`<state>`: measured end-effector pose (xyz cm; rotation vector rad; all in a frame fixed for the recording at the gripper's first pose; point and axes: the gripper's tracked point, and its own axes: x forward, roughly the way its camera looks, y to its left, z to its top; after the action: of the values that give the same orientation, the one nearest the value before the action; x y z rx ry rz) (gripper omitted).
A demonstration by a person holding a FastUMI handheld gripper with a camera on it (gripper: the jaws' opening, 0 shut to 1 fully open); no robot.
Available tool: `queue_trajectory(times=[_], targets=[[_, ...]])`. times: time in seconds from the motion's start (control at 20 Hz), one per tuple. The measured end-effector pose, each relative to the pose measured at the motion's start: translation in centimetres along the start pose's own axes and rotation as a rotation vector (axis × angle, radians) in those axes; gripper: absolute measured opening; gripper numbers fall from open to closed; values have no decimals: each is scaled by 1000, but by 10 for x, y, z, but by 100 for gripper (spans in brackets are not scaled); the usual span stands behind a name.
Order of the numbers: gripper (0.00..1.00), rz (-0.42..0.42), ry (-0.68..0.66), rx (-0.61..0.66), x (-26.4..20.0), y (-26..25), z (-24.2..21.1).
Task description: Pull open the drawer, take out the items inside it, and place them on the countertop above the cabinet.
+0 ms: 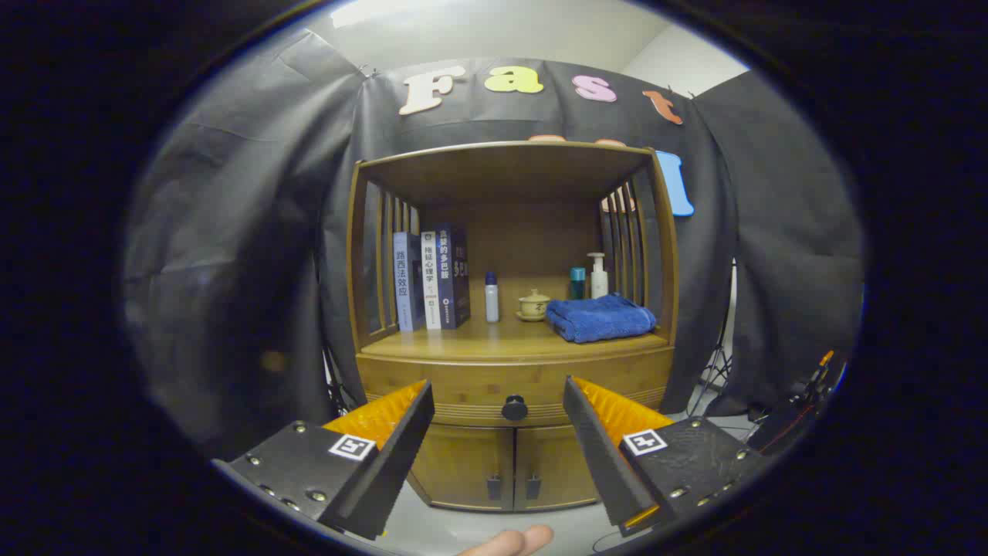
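Gripper view: the gripper has its fingers spread wide with nothing between them, and the shut drawer with its dark round knob lies ahead in the gap, its contents hidden. A fingertip pokes in below, cut off. Beyond, the countertop carries three upright books, a small bottle, a lidded cup, a folded blue towel partly covering a pump bottle, above two closed cabinet doors.

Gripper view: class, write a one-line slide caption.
Open gripper faces the closed drawer's knob, below a countertop holding books and a towel.
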<state>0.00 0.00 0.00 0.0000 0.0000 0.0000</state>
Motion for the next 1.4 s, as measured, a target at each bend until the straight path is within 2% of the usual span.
queue_trajectory(times=[0.3, 0.8, 1.4], targets=[[100, 8, 9, 12, 4, 2, -5], [100, -25, 43, -15, 11, -1, -21], [100, -52, 60, -18, 43, -9, -45]])
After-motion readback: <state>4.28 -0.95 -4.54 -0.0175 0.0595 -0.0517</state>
